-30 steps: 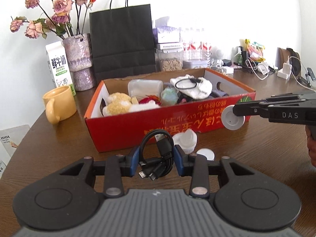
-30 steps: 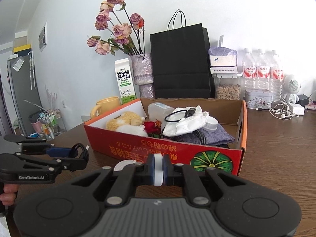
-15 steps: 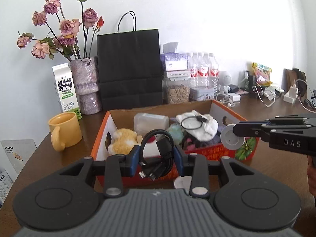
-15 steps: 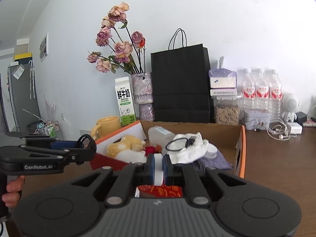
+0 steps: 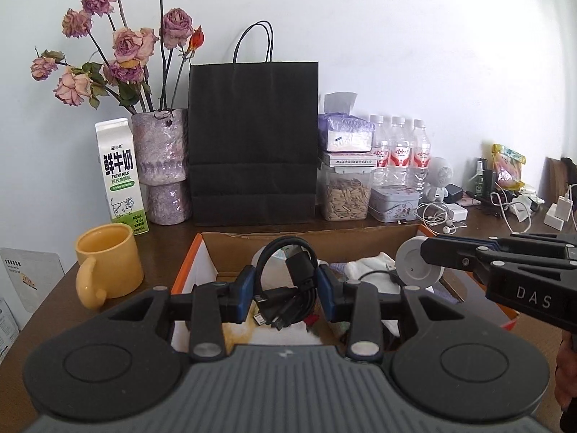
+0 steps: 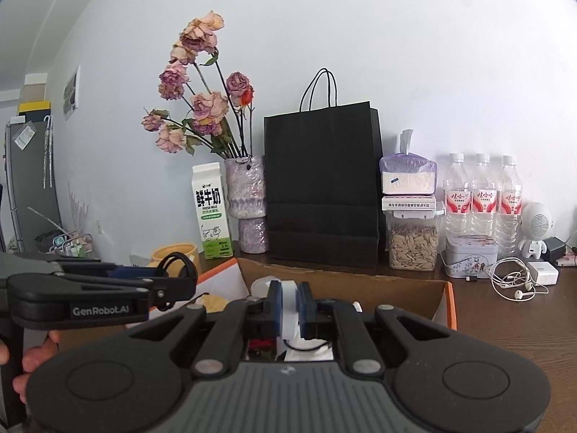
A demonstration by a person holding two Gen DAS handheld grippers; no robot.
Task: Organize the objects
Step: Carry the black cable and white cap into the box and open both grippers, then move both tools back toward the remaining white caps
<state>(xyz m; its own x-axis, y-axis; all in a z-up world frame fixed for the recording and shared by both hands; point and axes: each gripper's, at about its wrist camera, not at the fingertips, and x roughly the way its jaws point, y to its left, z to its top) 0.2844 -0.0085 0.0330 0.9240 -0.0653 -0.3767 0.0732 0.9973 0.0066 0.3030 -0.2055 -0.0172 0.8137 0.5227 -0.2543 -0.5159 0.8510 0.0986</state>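
Your left gripper (image 5: 285, 294) is pinching a coiled black cable bundle (image 5: 288, 288); your right gripper (image 6: 288, 305) is squeezing a flat white plastic disc (image 6: 288, 303). Both are hovering over the orange-rimmed cardboard box (image 5: 230, 252); you are best lowering them before releasing.

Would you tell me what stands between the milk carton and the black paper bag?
A purple vase of dried roses stands between the milk carton and the black paper bag; both wrist views show it.

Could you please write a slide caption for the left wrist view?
Left tongs grip a coiled black cable over the box; right tongs hold a white disc alongside.
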